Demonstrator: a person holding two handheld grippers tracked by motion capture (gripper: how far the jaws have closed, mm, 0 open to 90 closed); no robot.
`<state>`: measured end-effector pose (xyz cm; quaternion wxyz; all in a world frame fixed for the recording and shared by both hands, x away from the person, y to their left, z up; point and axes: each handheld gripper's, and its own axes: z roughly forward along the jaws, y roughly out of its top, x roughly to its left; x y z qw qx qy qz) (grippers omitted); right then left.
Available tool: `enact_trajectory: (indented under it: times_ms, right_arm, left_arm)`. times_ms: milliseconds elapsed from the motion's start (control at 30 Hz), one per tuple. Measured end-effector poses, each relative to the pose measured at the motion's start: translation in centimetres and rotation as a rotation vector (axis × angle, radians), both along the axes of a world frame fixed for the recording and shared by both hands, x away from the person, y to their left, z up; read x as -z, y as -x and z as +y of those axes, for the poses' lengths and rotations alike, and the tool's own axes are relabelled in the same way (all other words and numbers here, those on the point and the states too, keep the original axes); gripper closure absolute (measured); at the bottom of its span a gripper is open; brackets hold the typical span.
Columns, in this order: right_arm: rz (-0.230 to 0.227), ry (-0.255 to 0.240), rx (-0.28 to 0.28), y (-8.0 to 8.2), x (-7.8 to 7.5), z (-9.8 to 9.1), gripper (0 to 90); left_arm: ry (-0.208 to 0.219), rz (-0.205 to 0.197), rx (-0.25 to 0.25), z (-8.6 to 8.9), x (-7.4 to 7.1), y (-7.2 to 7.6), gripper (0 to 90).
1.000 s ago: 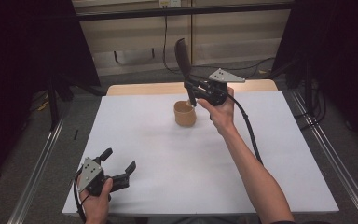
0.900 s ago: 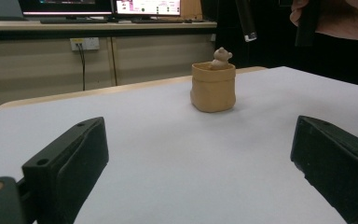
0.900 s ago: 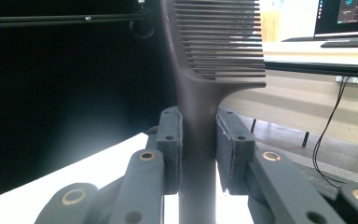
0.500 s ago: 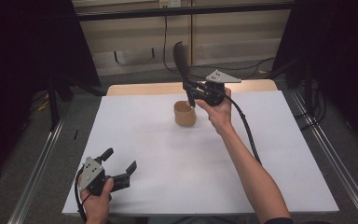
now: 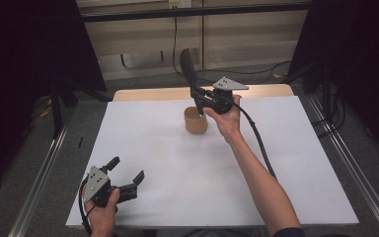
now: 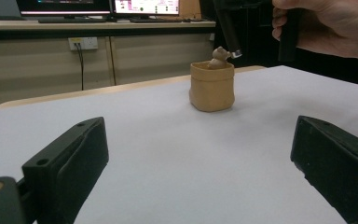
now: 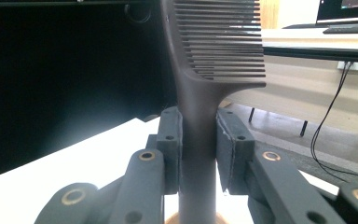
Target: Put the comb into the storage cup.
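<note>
Overhead, the bench (image 5: pixel 177 168) shows as a wide white sheet with a strip of pale wood along its far edge. Grey floor runs on both sides, with metal rails (image 5: pixel 39 182) set into it, and black curtains close the left and right of the room. Behind the bench stands a low beige wall unit with a cable (image 5: pixel 174 44) hanging down its front; in the left gripper view, monitors (image 6: pixel 102 6) sit on a counter above it, beside a wall socket (image 6: pixel 83 43).

Near the far middle of the sheet stands a small tan pot (image 5: pixel 196 120) with a small brown figure (image 6: pixel 219 57) poking out of its top. The right hand-held gripper (image 5: pixel 201 100) hangs right above the pot, clamped on the handle of a black comb (image 7: pixel 200 154), whose toothed end points up and whose handle tip reaches the pot's mouth. The left hand-held gripper (image 5: pixel 126 177) rests at the near left corner of the bench, its jaws spread wide with nothing between them.
</note>
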<state>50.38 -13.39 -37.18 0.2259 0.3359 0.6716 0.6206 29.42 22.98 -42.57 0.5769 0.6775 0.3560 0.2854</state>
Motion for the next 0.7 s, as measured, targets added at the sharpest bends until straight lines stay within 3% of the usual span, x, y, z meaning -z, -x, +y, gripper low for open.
enact_trajectory:
  times_ms: [700]
  right_arm:
    - [0.017,0.033,0.001,-1.5,1.8,0.8,73.0]
  left_arm:
    - [0.000,0.006,0.001,0.0,0.1,0.0,4.1]
